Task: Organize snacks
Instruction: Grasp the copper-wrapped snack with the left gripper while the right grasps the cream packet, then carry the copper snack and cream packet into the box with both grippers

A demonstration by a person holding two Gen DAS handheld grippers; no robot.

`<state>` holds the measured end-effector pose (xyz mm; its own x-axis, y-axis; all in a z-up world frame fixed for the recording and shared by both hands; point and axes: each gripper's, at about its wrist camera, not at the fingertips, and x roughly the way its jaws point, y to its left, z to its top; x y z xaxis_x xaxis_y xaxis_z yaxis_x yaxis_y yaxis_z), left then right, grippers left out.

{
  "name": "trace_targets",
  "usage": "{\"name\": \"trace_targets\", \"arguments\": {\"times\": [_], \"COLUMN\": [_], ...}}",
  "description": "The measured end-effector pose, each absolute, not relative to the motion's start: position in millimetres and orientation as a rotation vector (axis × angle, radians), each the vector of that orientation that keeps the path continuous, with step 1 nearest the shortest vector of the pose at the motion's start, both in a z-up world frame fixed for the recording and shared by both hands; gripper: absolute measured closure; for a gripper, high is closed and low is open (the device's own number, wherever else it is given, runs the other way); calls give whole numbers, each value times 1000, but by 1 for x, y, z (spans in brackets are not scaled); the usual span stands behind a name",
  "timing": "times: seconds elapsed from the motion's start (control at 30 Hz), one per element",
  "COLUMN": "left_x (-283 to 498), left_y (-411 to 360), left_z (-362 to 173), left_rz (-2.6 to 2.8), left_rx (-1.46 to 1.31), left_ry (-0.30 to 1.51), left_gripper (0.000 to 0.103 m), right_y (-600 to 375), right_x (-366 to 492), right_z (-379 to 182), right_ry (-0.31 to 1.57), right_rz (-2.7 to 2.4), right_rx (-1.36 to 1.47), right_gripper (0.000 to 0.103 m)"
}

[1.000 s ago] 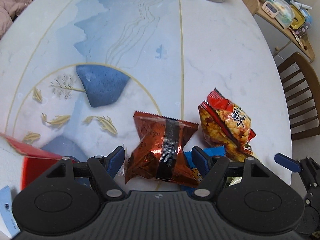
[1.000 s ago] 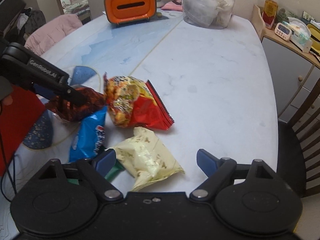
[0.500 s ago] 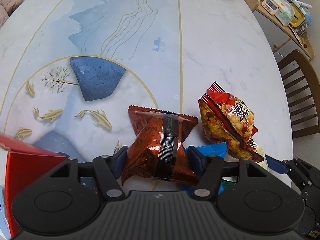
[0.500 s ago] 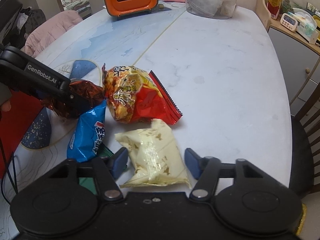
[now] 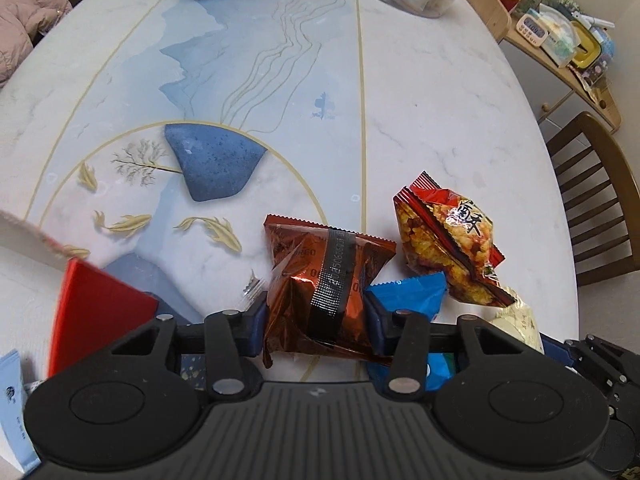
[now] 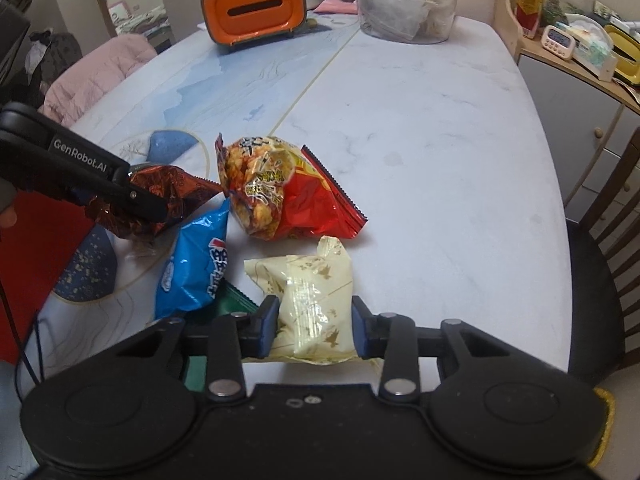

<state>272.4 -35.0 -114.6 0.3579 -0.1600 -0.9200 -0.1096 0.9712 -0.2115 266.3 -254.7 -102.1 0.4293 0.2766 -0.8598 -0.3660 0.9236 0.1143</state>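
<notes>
Two packets are gripped at once: the left gripper [image 5: 316, 320] is clamped on the crinkled copper-brown foil snack packet [image 5: 324, 276], and the right gripper [image 6: 314, 326] is clamped on the pale cream plastic snack pouch [image 6: 310, 300]. Both packets sit on the white marble-patterned table [image 6: 420, 128], in a cluster with a glossy blue snack bag [image 6: 196, 268] and a puffed red-and-yellow snack bag [image 6: 280, 188].

Doing this step well probably means lifting each packet straight up before swinging it aside, since the brown packet's corner lies just beside the blue bag and could drag it. The pads squeeze soft, air-filled wrappers, so a light, steady clamp seems wiser than a hard one, which might crush the contents or let the foil slip.

The left wrist view shows a red box [image 5: 96, 312] at the table's near left, a likely destination, and the brown packet's black seam strip. The right wrist view alone shows the left gripper from the side, a dark green wrapper [image 6: 234, 298] under the blue bag, and the orange container [image 6: 254, 8] at the far end.
</notes>
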Motion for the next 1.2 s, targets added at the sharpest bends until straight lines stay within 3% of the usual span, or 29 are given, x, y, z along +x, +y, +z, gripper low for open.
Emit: {"name": "trace_targets", "arguments": {"times": [1.2], "left_x": [135], "left_y": [44], "left_z": [-4], "left_rz": [-94], "left_rx": [-243], "left_ry": [1059], "left_gripper": [57], "right_y": [-153], "right_x": [161], "right_z": [22], "right_ry": [933], "right_rz": [490], "right_rx": [-46], "right_gripper": [68]}}
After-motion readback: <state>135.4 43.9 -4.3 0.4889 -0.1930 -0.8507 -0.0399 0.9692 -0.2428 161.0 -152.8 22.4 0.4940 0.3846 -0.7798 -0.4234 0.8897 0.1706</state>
